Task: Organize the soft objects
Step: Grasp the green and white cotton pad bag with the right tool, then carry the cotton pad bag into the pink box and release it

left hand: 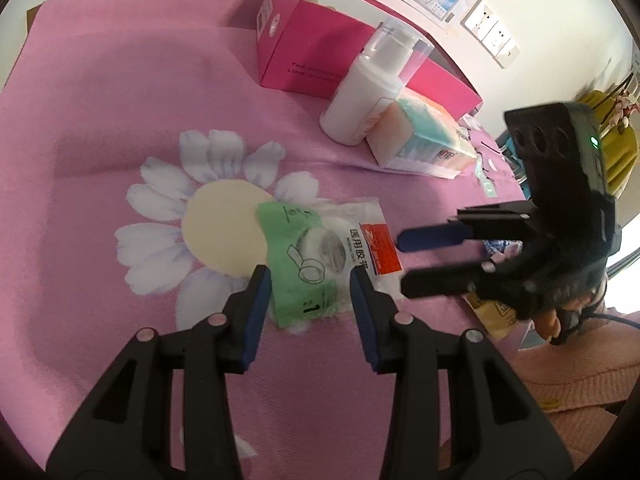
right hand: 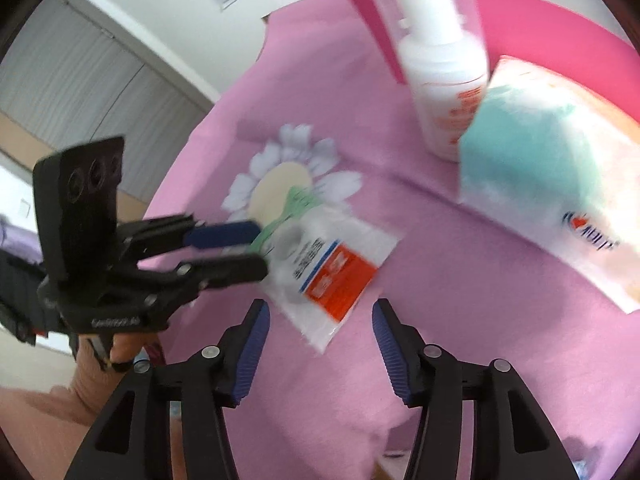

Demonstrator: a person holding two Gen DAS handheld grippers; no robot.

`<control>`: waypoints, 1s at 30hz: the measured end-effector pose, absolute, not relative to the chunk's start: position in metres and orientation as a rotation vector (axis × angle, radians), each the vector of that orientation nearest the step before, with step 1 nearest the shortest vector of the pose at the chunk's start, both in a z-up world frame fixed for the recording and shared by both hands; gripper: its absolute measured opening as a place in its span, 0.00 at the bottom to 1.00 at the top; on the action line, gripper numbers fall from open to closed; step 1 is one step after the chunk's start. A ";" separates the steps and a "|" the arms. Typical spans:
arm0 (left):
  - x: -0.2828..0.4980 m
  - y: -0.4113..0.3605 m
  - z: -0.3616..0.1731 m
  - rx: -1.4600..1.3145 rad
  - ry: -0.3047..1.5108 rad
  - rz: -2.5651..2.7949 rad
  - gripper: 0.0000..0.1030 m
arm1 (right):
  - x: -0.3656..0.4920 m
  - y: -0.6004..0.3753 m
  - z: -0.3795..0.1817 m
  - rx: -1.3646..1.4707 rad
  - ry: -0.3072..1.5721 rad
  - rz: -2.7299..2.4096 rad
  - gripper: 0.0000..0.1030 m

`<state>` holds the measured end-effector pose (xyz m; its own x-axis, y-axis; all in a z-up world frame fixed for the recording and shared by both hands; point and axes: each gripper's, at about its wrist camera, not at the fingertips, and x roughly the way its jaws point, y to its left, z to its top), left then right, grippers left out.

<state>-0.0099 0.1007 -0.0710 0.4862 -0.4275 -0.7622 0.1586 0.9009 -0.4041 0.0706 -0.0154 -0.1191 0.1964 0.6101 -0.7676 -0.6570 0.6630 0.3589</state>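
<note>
the pink cloth (left hand: 100, 80) covers the table, printed with a white daisy (left hand: 208, 220) at about nine o'clock from the task's thing; on the flower's right edge lies the flat packet of medical tape (left hand: 324, 256), green at one end, clear in the middle, red label at the other — it rests on the cloth, held by nothing. the left gripper (left hand: 311, 280) hangs at six o'clock of the packet in its own view, jaws parted a little wider than the packet's green end, which shows between the tips; whether the pads touch it i cannot tell. at one o'clock stand a white pump bottle (left hand: 360, 92) and, just beside it, a soft pack of tissues (left hand: 424, 136); behind both, at twelve, a magenta box (left hand: 312, 40). the right gripper (left hand: 402, 262) comes in from three o'clock, gloved hand (left hand: 560, 280) behind it; jaws apart, tips near the red label, nothing gripped — in its own view (right hand: 320, 324) the packet's corner lies between its open blue pads (right hand: 252, 344).
</note>
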 end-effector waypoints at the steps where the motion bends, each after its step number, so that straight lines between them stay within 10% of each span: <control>1: -0.010 0.101 -0.071 -0.300 1.004 -0.367 0.41 | 0.075 -0.015 -0.119 -0.041 1.052 0.888 0.53; 8: -0.008 0.098 -0.074 -0.338 0.998 -0.397 0.42 | 0.086 -0.002 -0.119 -0.034 1.043 0.917 0.56; 16: -0.004 0.096 -0.075 -0.366 0.989 -0.407 0.36 | 0.088 -0.010 -0.116 -0.004 0.986 0.911 0.20; 30: 0.001 0.091 -0.068 -0.390 0.957 -0.405 0.36 | 0.083 -0.025 -0.108 -0.007 0.936 0.913 0.13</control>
<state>0.0006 0.0912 -0.0680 0.5130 -0.4955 -0.7009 0.1588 0.8572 -0.4898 0.0831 -0.0251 -0.1078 0.2603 0.6711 -0.6941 -0.6771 0.6394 0.3643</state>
